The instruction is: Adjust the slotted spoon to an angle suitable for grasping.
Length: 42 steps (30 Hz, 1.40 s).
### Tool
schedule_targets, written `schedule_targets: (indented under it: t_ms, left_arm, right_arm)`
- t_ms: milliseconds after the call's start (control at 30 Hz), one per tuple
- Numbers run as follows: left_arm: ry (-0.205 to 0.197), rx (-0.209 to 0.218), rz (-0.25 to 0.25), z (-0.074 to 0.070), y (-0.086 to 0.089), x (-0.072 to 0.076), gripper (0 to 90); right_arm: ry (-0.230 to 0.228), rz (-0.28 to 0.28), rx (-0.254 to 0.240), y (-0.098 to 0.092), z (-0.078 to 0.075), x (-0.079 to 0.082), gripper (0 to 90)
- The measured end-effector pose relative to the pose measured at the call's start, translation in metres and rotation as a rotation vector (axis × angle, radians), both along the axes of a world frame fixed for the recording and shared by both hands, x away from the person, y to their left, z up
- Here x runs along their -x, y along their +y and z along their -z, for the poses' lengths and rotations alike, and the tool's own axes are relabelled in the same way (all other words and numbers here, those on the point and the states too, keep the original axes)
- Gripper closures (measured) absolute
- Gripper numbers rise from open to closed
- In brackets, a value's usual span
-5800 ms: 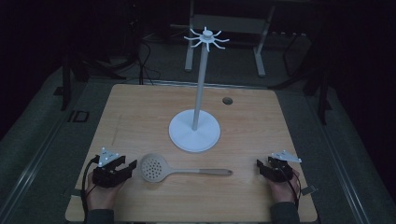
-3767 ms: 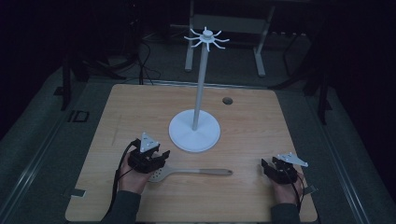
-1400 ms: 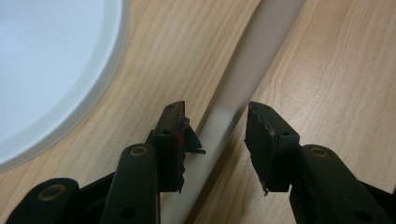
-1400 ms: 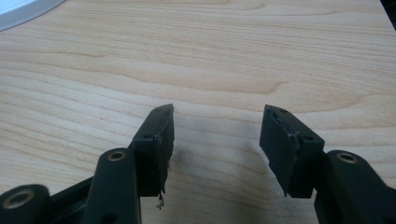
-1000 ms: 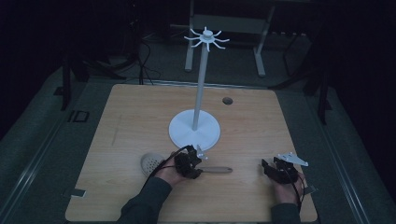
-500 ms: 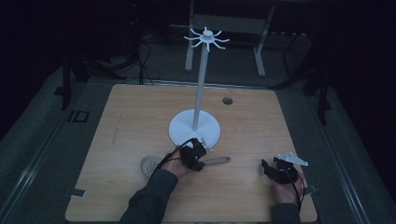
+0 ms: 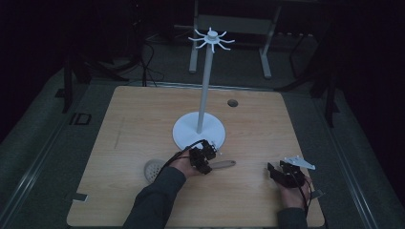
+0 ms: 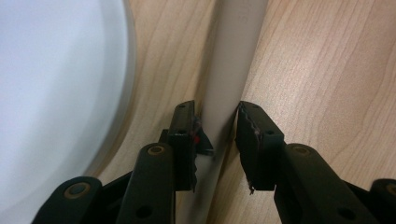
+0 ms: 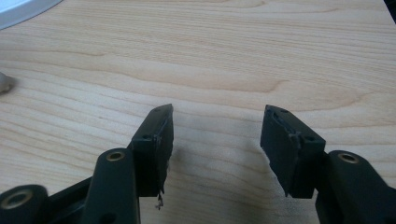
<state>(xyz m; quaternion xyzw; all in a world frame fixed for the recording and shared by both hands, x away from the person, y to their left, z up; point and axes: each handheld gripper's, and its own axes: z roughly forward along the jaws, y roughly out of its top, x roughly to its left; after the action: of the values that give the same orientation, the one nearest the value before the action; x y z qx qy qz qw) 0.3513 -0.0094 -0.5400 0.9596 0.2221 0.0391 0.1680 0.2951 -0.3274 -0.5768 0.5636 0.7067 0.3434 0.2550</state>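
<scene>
Moved since the earlier frames: left gripper (image 7: 204,157), carried from the lower-left corner of the table (image 7: 133,119) across the skimmer's perforated bowl (image 7: 154,169) to its handle (image 7: 223,164), now at lower centre of the high view.

Left claw: jaws have just been closing, with the handle (image 8: 229,70) between them. In the left gripper view both pads stand against the pale shaft, apparently touching; firm clamping cannot be confirmed from that angle.

Skimmer: lying flat on the wood, bowl to the left of the hand, handle tip to the right, just below the white base (image 7: 198,133) of the hook stand (image 7: 206,81).

Right gripper (image 7: 282,172): at lower right, jaws parted over bare wood, nothing between them.

Reading: the grasp is judged nearly complete; lifting toward the stand's hooks (image 7: 211,39) is probably next.
</scene>
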Motion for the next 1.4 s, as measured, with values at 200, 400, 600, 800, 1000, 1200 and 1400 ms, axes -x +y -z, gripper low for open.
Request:
schedule_targets:
  t_ms: [200,400,600,800,1000,1200,1400]
  left_arm:
    - [0.009,-0.012,0.011,-0.001,-0.001,-0.001,68.1]
    - [0.002,-0.037,0.062,-0.002,-0.003,0.0,70.7]
    - [-0.023,-0.052,0.062,-0.006,-0.003,0.001,72.8]
    - [-0.098,0.042,-0.01,-0.029,0.01,0.002,73.7]
    - [-0.22,0.173,-0.13,-0.052,0.026,0.005,73.8]
    - [-0.292,0.232,-0.185,-0.068,0.039,0.011,73.9]
    - [-0.352,0.247,-0.239,-0.074,0.045,0.017,73.9]
  right_arm:
    - [0.002,0.0,0.0,0.0,0.0,0.0,43.7]
    - [0.004,0.0,0.001,0.0,0.0,0.0,43.5]
    - [0.006,0.0,-0.003,0.0,0.0,0.0,43.4]
    - [0.007,0.001,0.001,0.0,0.0,0.0,43.4]
    - [0.007,0.004,0.006,0.0,0.0,-0.001,43.4]
    - [0.01,0.005,0.007,0.0,0.0,-0.001,43.5]
    - [0.006,0.009,-0.001,-0.001,0.0,-0.001,43.3]
